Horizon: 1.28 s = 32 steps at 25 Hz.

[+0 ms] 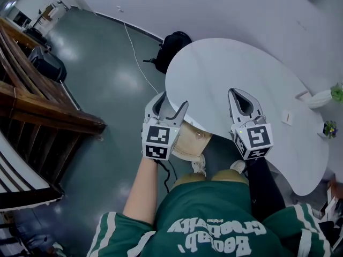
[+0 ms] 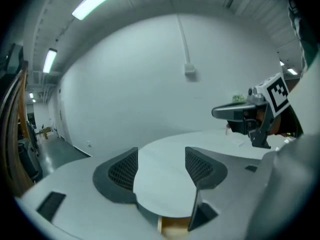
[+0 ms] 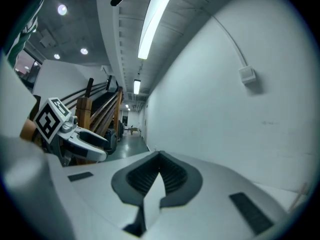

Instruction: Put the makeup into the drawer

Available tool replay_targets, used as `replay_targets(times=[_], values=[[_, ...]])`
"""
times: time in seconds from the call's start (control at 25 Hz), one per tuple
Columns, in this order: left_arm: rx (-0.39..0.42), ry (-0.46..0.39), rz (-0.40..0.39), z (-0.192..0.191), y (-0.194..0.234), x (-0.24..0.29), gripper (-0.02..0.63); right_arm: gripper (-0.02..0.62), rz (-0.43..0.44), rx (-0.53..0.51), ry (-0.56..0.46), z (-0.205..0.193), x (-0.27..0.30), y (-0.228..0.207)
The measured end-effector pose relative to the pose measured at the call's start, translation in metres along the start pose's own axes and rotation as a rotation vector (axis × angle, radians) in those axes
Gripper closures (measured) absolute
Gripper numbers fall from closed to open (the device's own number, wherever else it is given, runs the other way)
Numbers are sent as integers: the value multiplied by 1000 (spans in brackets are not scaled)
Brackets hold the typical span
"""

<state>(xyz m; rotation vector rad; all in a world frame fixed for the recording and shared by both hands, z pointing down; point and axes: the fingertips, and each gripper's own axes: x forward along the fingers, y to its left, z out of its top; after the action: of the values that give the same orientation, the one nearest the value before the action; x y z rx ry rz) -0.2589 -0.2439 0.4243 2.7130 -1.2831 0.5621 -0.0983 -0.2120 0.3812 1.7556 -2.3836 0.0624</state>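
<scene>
No makeup shows in any view. A light wooden drawer unit (image 1: pixel 187 141) with a small round knob sits under the near edge of the white table (image 1: pixel 230 74); a sliver of it also shows low in the left gripper view as wood (image 2: pixel 175 229). My left gripper (image 1: pixel 172 101) hovers over that table edge, above the unit, open with nothing between its jaws (image 2: pixel 161 171). My right gripper (image 1: pixel 236 92) is held over the table to the right, its jaws meeting at the tips (image 3: pixel 160 156), shut and holding nothing.
A black backpack (image 1: pixel 174 47) and a white cable lie on the floor beyond the table. Wooden stair rails (image 1: pixel 37 106) stand at the left. A white pot (image 1: pixel 321 98), a small plant (image 1: pixel 329 127) and a small card (image 1: pixel 288 118) sit at the table's right end.
</scene>
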Motion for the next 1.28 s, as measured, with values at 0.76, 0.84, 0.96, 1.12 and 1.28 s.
replay_targets(times=[0.76, 0.84, 0.96, 1.12, 1.28], values=[[79, -228, -137, 124, -140, 53, 296, 591, -204, 26, 1, -10, -95, -141], [81, -238, -180, 134, -171, 68, 296, 591, -257, 32, 7, -14, -120, -171], [90, -247, -246, 147, -221, 90, 297, 591, -325, 37, 16, -22, -156, -212], [104, -252, -330, 161, -287, 115, 296, 591, -404, 49, 27, -34, -203, -261], [114, -255, -392, 170, -347, 136, 296, 591, -462, 53, 35, -46, -244, -302]])
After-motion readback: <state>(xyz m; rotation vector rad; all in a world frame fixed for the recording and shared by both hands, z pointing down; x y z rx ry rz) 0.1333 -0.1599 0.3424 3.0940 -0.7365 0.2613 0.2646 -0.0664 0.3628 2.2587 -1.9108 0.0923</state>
